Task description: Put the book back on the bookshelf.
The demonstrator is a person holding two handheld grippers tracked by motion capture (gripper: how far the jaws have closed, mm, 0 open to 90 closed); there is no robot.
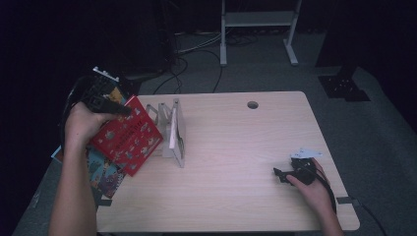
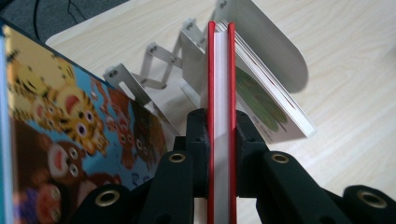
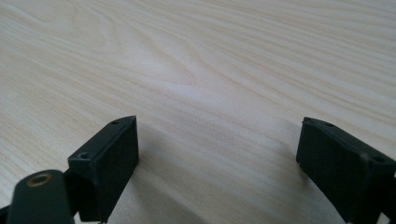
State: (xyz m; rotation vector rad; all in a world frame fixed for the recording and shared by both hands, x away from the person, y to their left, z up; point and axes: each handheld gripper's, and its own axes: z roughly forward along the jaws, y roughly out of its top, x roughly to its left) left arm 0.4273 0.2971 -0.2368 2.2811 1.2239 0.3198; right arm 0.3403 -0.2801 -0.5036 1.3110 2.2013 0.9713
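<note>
No text, label, brand, number or sign can be read in any view.

The red book (image 1: pixel 127 136) beside the metal book rack (image 1: pixel 173 132) carries a band of lettering across the upper part of its cover, above rows of small pictures; the lettering is too small and blurred to make out.

The blue picture book (image 2: pixel 60 135), on the side of the red book away from the rack, shows cartoon tigers and bears; no wording can be made out on it.

The book standing in the rack (image 2: pixel 261 98) shows a green patch on its cover, without legible print.
</note>
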